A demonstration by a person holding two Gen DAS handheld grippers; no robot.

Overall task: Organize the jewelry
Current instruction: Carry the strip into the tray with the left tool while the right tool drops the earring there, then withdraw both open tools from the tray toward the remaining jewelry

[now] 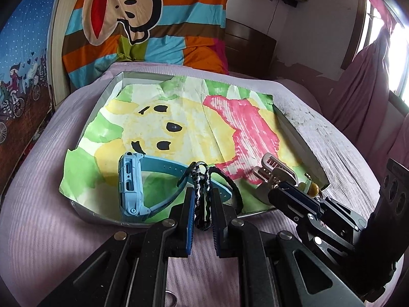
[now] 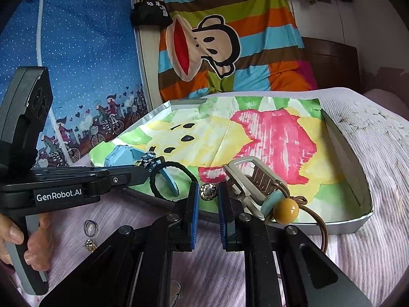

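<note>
A shallow silver tray (image 1: 106, 97) (image 2: 342, 143), lined with a painted paper, lies on the bed. In it stand a light blue watch (image 1: 130, 186) (image 2: 118, 156) and a silver hair clip (image 1: 274, 165) (image 2: 251, 175) tied to a yellow bead (image 1: 313, 189) (image 2: 285, 211). My left gripper (image 1: 202, 197) (image 2: 148, 166) is shut on a black-and-white braided bracelet (image 1: 202, 179) (image 2: 168, 179), over the tray's near edge beside the watch. My right gripper (image 2: 208, 199) (image 1: 274, 190) is shut on a small silver faceted bead (image 2: 208, 192) at the near rim, left of the clip.
A ring (image 2: 90, 227) and a small gold earring (image 2: 90, 245) lie on the pale purple bedspread (image 1: 38, 204) in front of the tray. A hand (image 2: 15, 235) grips the left tool's handle. A striped cartoon quilt (image 1: 143, 25) is piled behind the tray.
</note>
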